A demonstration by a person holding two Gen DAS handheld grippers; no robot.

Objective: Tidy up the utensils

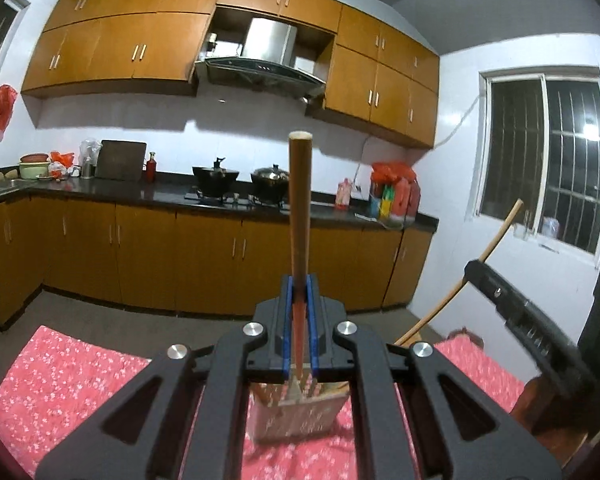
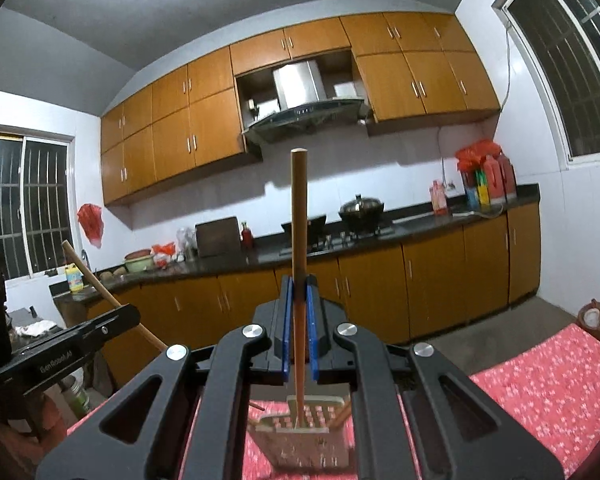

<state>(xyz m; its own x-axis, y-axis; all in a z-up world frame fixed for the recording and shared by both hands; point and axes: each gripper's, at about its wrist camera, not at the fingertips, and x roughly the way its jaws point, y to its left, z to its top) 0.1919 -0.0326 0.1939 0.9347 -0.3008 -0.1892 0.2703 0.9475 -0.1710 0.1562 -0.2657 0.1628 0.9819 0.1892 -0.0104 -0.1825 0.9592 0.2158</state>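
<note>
Kitchen backdrop first: orange-brown cabinets, dark glossy countertop (image 1: 100,192) with two lidded pots, barred windows, and a table under a red floral tablecloth (image 1: 60,380) in front. On the left, left gripper (image 1: 300,292) clenched on a round wooden stick (image 1: 299,200), held upright between blue pads, pale blunt end topmost. Directly beneath, a pale rectangular utensil holder (image 1: 296,416), plastic by the look, slotted along the rim, standing on the cloth; lower end of the stick apparently at or inside its mouth, though not clear enough to tell. Further right, right gripper (image 2: 299,296) likewise clamped on a second wooden stick (image 2: 299,220), also vertical over the same holder, with another slim handle leaning out at the holder's right corner. Each tool visible at the edge of the other's view, close beside it. Probably mid-step: dropping long-handled utensils into the holder, both poised above it. Next move likely needing a straight descent into a free slot, one side at a time to avoid crowding, then a gentle release. Smooth cylindrical wood, rigid, easy to let slip; lightweight holder possibly prone to tipping.
</note>
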